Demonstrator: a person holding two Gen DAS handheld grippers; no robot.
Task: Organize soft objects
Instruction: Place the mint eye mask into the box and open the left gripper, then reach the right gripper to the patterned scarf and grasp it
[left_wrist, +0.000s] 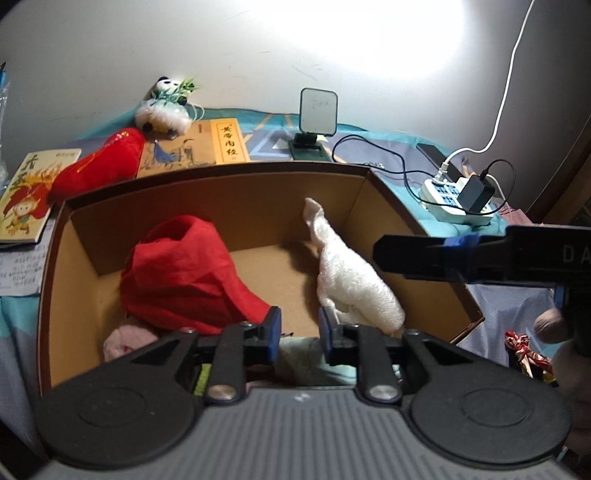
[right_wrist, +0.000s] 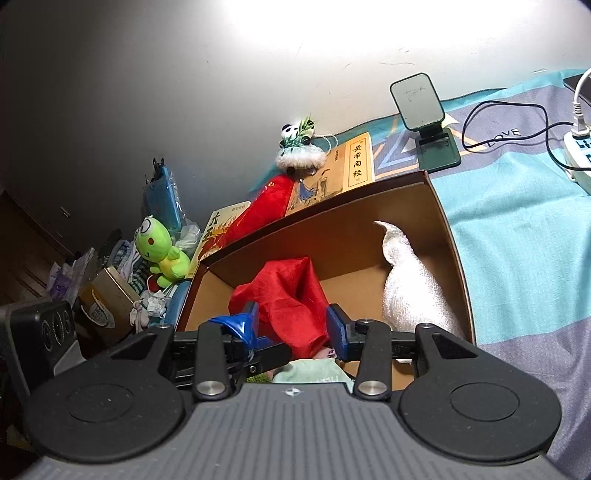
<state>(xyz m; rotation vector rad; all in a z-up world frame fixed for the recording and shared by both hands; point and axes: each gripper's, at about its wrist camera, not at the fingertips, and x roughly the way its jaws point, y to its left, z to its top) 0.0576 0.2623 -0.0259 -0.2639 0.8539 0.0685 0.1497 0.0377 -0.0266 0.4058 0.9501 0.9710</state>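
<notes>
Both grippers angle down over the cardboard box (left_wrist: 229, 199). Left gripper (left_wrist: 297, 332) jaws apart, empty; right gripper (right_wrist: 293, 326) likewise. Red cloth (left_wrist: 184, 273) and white towel (left_wrist: 347, 273) lie inside. Mid-right bedspread (right_wrist: 517, 229) reads "LOVE".

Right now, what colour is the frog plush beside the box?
Bright green frog plush with a paler belly, seen only in the right wrist view.

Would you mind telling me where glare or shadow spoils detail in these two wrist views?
Left wrist view: a blown-out glare patch on the wall at upper right; the cardboard box interior stays readable. Right wrist view: similar glare at the top; the left side, below the green frog plush, sinks into shadow.
</notes>
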